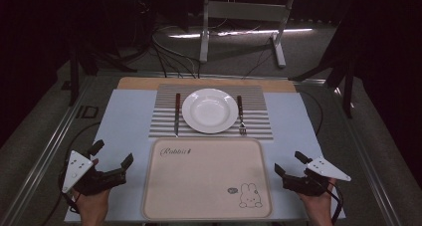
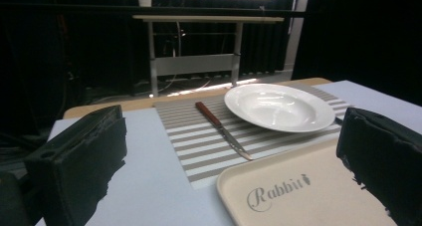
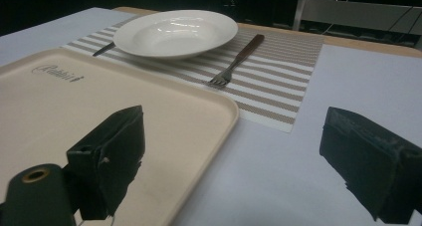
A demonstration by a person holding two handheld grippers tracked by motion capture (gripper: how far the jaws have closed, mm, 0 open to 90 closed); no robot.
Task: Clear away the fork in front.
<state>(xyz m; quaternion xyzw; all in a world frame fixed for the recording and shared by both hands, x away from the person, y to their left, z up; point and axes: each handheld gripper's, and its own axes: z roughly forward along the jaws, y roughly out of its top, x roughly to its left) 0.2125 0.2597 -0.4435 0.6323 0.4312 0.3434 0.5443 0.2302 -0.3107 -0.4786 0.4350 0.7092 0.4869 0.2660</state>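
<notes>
Left gripper (image 1: 110,159) idle, jaws wide, empty, hand low beside tray (image 1: 164,206); ahead of it knife (image 1: 176,114), plate (image 1: 209,110), fork (image 1: 241,115) laid as a place setting on striped mat (image 1: 164,126); right gripper (image 1: 287,164) mirrors, wide and empty, likely staged to clear

Dim room with black surroundings, table surface (image 1: 124,121) lit evenly from above, soft glare on white plate (image 1: 209,110), bright light strip on floor behind table, near black jaws blurred and underexposed in both gripper views, soft grainy low-resolution detail throughout
</notes>
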